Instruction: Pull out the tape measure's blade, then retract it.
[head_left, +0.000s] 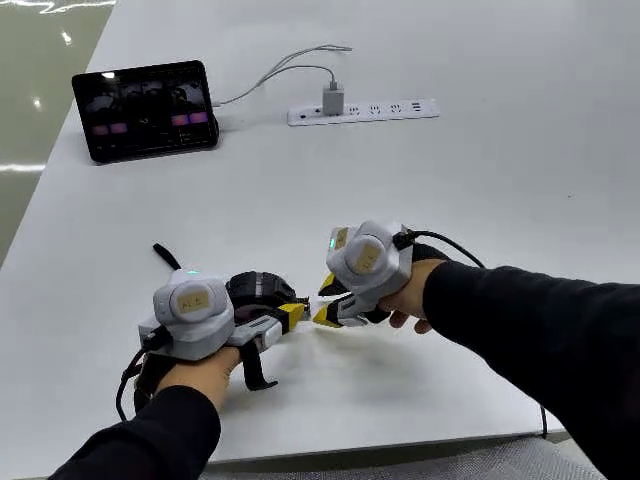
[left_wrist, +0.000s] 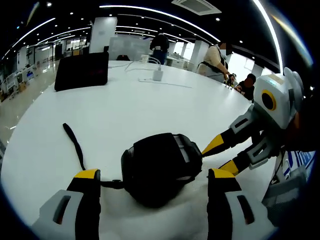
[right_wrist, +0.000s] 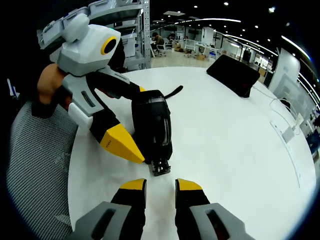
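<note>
White desk (head_left: 480, 190), mostly bare where the work is. Black tape measure (right_wrist: 152, 127) lies on it near the front edge, between the two claws, wrist strap (left_wrist: 75, 145) trailing off the far side.

Left claw (left_wrist: 155, 175) straddles the case, jaws spread. There's a sliver of gap on both sides, so it's released, not clamping.

Right claw (right_wrist: 161, 185) is nearer the business end. Its jaws are almost together with a narrow slot left, holding nothing.

Key relation: the blade's end hook (right_wrist: 160, 167) pokes out of the case mouth, points straight at the right claw and sits just ahead of its tips, in line with the slot. My read: pinch the hook, brace the case with the left, pull directly away from it.
</note>
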